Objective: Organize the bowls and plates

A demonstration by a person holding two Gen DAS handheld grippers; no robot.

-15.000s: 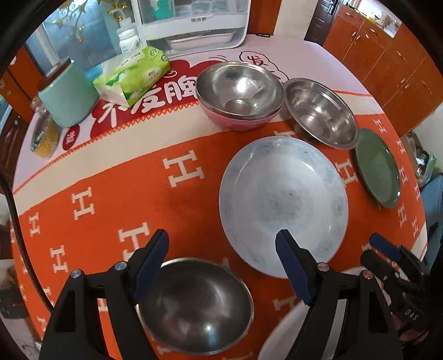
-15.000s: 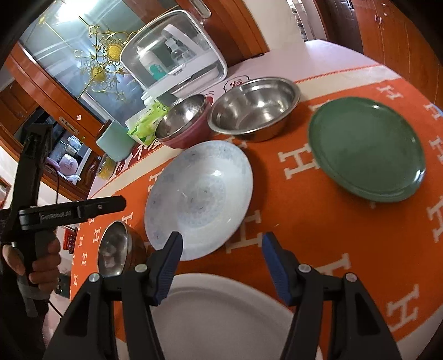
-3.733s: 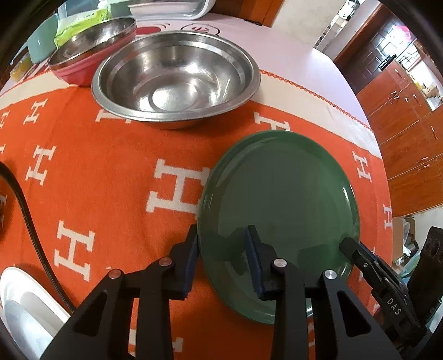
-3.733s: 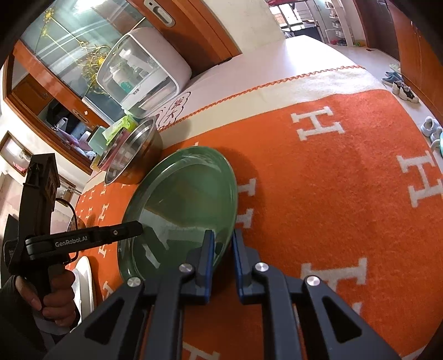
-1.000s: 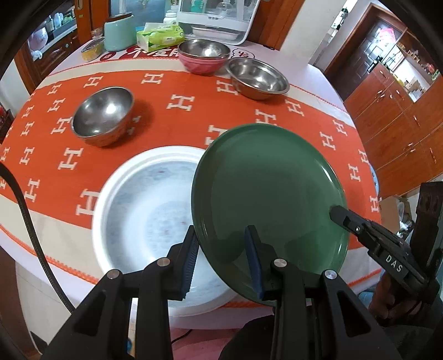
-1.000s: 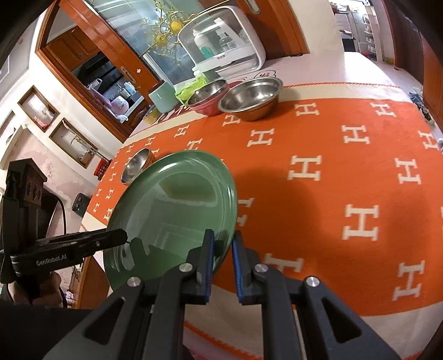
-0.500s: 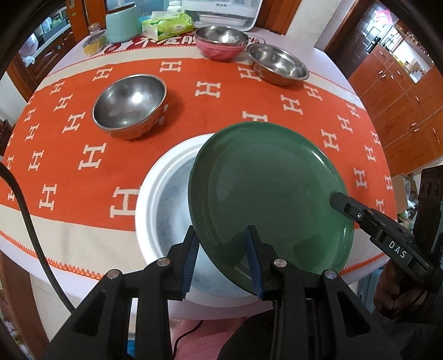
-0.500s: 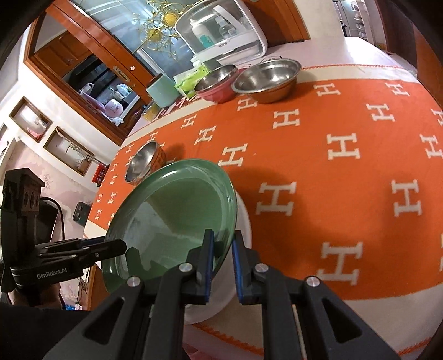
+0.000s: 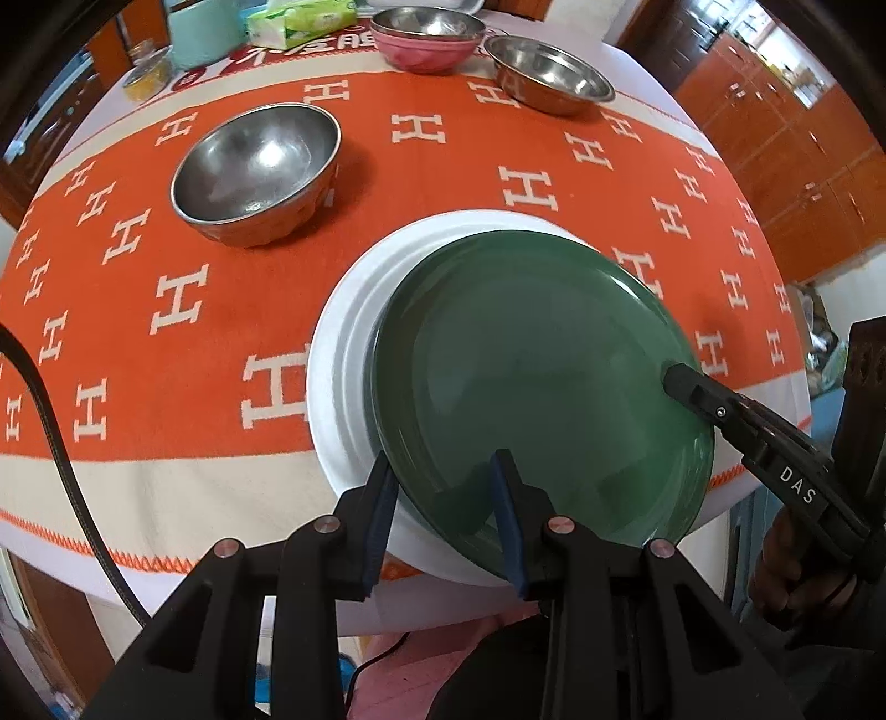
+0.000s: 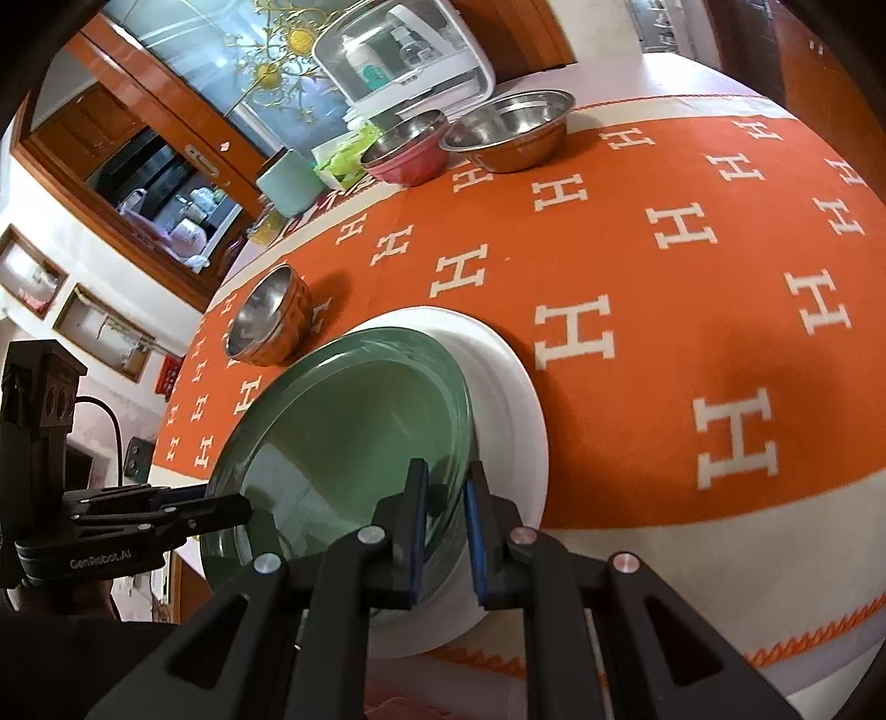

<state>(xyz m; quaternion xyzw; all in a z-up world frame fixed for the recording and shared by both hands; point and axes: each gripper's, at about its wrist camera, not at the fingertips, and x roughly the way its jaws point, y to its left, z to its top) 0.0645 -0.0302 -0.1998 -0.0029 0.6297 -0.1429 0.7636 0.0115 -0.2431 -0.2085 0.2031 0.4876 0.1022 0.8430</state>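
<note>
Green plate (image 9: 531, 365): you hold 1 round, glossy, smooth plate, tilted above the white plates, near the table's front edge.
Left gripper (image 9: 443, 518): your 2 blue-padded fingers are clamped on the plate's near rim, 1 pad above it and 1 below.
Right gripper (image 10: 446, 523): your fingers are nearly together, pinching the thin rim on the plate's other side.
White plates (image 9: 343, 354): you have a stack of round, glazed white plates under the green one; 2 stepped rims show, and the exact count can't be told. The stack lies at the front of the table.
Steel bowls: you can count 3. 1 deep one with a dimpled wall (image 9: 257, 171) stands alone, beyond and to the left of the stack; 1 wide shallow one (image 9: 548, 75) is at the far side; 1 (image 9: 426, 25) is nested in a pink bowl (image 9: 423, 50) just beside it.
Tablecloth (image 9: 183, 299): you work on woven orange cloth with white H shapes and a cream border with zigzag trim.
Open room: you have bare cloth to the right of the stack and between it and the far bowls.
Far edge: 1 green tissue pack (image 9: 302, 19) and 1 mint canister (image 9: 199, 25) stand there.
</note>
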